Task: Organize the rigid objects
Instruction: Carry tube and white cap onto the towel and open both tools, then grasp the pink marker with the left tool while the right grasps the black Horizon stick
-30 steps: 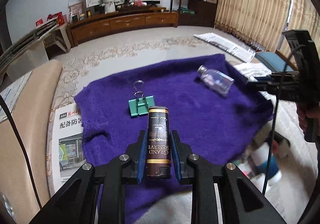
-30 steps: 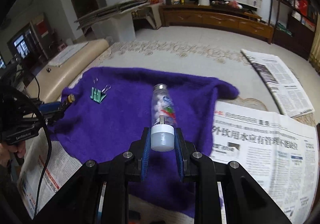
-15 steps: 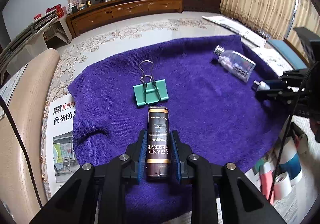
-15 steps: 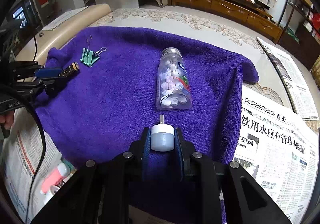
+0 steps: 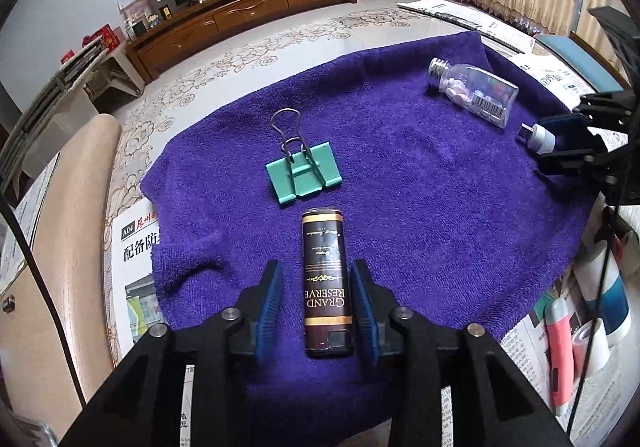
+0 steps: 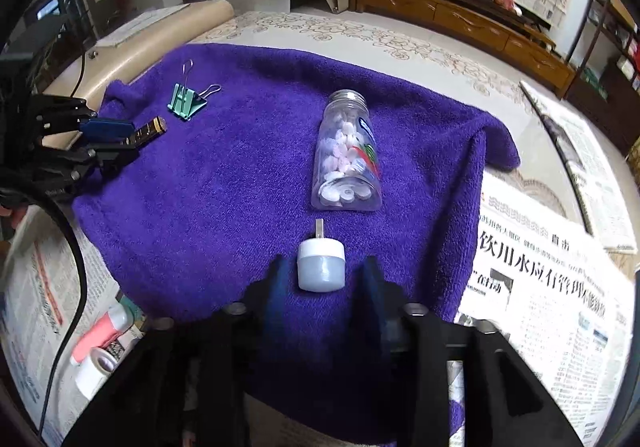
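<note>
- Left gripper [image 5: 316,289]: its 2 blue pads are spread, with a gap on each side of the brown lighter [image 5: 326,285]. The lighter lies flat on the purple towel [image 5: 420,215] between them, its far end pointing at the green clip [image 5: 304,177].
- The clip sits just beyond the lighter, apart from it, wire handles toward the far side.
- Right gripper [image 6: 322,275]: its pads are spread too, clear of the small white USB light [image 6: 321,265], which lies on the towel between them, metal plug pointing far.
- Just past the plug lies the clear pill bottle [image 6: 346,163], on its side, silver neck at the far end; a narrow strip of towel separates them.
- In the left view the bottle [image 5: 474,97] is far right, with the right gripper [image 5: 560,139] near it at the towel's right edge.
- Open towel spans the middle between clip and bottle.
- Around the towel: newspaper [image 6: 552,287] on the right, more newspaper [image 5: 134,259] at the left, and a red-and-white tube [image 5: 560,343] with tape rolls off the near right edge.
- A black cable [image 6: 76,287] hangs at the left in the right view.
</note>
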Tool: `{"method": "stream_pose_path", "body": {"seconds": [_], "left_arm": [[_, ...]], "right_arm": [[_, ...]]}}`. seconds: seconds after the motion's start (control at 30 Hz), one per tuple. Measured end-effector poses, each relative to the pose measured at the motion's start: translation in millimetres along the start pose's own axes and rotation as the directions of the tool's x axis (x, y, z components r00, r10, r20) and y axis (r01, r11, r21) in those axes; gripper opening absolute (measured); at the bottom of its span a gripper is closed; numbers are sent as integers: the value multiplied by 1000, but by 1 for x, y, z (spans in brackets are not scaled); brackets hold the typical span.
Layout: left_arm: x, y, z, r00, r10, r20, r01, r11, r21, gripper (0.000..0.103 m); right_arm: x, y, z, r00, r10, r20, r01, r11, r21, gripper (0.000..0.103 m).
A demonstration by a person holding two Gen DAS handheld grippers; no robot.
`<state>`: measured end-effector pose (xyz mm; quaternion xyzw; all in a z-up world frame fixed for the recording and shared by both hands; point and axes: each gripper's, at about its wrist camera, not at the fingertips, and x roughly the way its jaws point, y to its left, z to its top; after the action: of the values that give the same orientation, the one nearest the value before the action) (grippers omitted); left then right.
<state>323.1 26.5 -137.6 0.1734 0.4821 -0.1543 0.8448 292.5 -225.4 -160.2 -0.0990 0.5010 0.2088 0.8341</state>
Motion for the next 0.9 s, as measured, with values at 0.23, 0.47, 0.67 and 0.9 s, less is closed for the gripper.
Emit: {"method": "stream_pose_path", "body": {"seconds": [0.23,0.47,0.67,0.9], "left_arm": [[-59,-10,-7,989,20,145,-12,999,-52,90],[-110,-46,-34,985,-33,169,48,995,-85,103],[-96,-82,-69,996,-48,73,56,993,-103,103],[-63,-107,-90,998,-39,40,43,994,-102,102]], "right_arm": [[-51,-5,-14,995,-9,104,0,996,92,80],[-101,-14,-60,988,-100,115,77,978,195,103],[-112,-21,-111,984,-142,105,109,957,271,103],[-112,-42,-140,986,-113,123,56,917,394,103]]}}
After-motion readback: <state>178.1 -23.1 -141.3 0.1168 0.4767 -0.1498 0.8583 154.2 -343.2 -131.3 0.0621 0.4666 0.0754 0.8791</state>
